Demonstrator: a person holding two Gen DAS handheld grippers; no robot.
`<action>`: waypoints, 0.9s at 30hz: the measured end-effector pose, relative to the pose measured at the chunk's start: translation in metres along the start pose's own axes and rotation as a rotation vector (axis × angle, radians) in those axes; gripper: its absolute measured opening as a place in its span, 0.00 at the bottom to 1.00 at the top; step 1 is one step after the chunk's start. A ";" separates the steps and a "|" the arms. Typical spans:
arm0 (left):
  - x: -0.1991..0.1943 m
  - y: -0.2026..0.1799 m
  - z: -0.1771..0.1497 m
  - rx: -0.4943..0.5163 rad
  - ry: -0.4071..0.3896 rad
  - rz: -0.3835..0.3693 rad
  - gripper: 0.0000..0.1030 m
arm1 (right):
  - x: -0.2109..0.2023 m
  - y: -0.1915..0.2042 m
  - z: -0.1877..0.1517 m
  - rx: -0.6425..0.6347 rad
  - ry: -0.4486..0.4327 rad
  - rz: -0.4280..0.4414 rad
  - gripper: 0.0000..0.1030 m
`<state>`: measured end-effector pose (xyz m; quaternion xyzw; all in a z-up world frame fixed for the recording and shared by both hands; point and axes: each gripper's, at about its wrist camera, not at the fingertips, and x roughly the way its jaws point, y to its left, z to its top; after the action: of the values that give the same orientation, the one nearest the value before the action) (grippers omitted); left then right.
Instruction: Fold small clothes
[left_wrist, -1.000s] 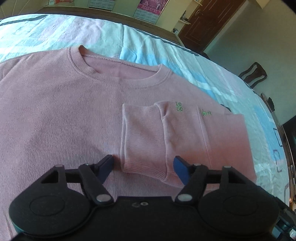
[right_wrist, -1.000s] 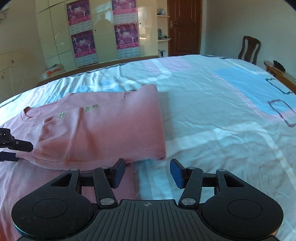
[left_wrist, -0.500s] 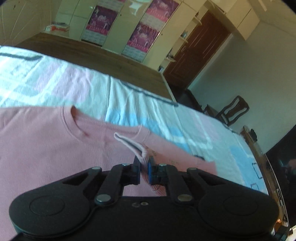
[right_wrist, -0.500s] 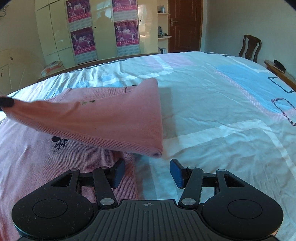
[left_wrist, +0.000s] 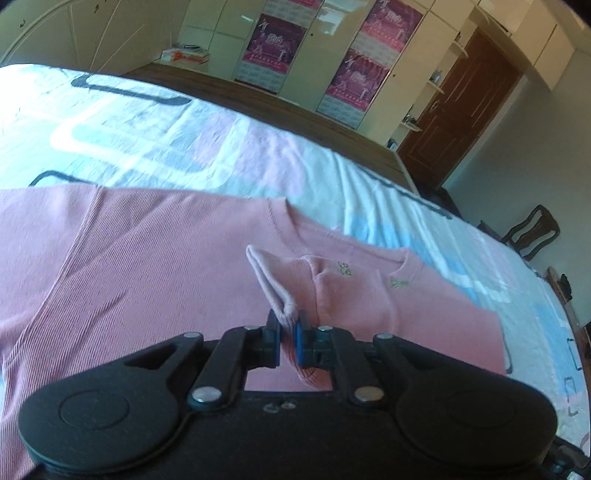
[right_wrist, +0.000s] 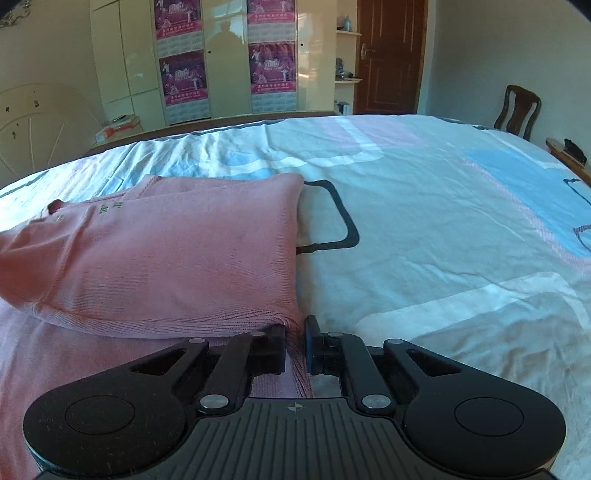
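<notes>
With both hand-held grippers now pinched onto the pink sweater (right_wrist: 177, 254), the side panel is being carried over in a fold.

Where a second ago its blue pads stood wide apart around the folded sleeve cuff (left_wrist: 273, 280), the left hand-held gripper (left_wrist: 286, 341) has closed narrow on that cuff and raised it off the garment's chest. The right hand-held gripper (right_wrist: 295, 349), open beside the hem half a second back, now clamps the lower corner of the folded flap. The sweater lies spread on the bed (right_wrist: 424, 221), neckline (left_wrist: 288, 218) toward the wardrobe (right_wrist: 225, 59), the right side and sleeve doubled over the body. Judging from this, the sleeve fold is done and the next fold is starting; both corners need to travel together or the flap will skew.
</notes>
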<state>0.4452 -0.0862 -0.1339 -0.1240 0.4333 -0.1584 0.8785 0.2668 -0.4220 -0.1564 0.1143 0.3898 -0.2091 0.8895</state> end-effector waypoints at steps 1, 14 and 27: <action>0.004 0.005 -0.007 -0.003 0.015 0.011 0.06 | 0.001 -0.005 -0.003 0.023 0.006 -0.006 0.09; -0.035 0.013 -0.017 0.035 -0.074 0.113 0.49 | -0.044 -0.017 0.005 0.061 -0.056 0.044 0.11; -0.017 -0.002 -0.020 0.059 0.032 0.076 0.67 | -0.004 0.017 0.020 0.021 0.037 0.117 0.31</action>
<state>0.4188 -0.0832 -0.1326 -0.0791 0.4467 -0.1395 0.8802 0.2852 -0.4135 -0.1396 0.1500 0.3965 -0.1585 0.8917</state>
